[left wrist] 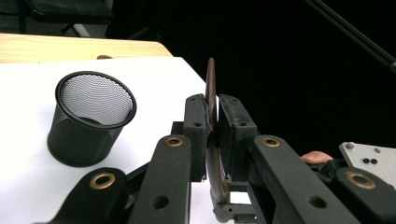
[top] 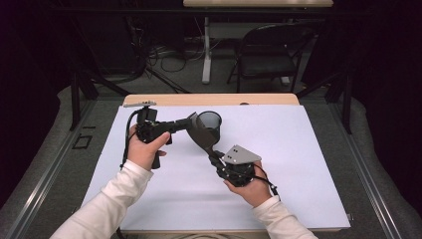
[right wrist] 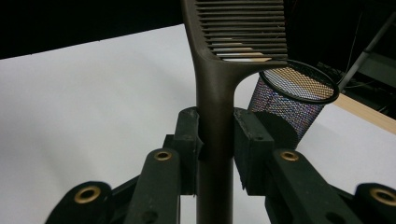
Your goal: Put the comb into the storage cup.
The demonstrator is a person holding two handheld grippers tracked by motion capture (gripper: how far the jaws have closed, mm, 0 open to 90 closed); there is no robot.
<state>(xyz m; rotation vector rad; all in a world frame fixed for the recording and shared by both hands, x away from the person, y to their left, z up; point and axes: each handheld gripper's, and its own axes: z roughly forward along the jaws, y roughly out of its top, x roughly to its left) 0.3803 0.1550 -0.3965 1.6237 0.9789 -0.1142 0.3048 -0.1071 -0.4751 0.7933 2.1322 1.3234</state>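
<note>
A dark brown comb [top: 202,133] is held over the white sheet by both grippers. My left gripper [top: 191,120] is shut on its toothed end, whose thin edge [left wrist: 211,84] stands between the pads. My right gripper [top: 215,155] is shut on the comb's handle [right wrist: 215,98], with the teeth rising above the jaws. A black mesh cup [top: 209,120] stands upright on the sheet just behind the comb. In the left gripper view the cup [left wrist: 88,116] sits to the left of the jaws, and in the right gripper view the cup [right wrist: 294,100] is behind the comb on the right.
The white sheet [top: 298,164] covers most of a wooden table [top: 209,99]. A black folding chair [top: 268,52], a table leg and cables stand on the floor beyond the far edge.
</note>
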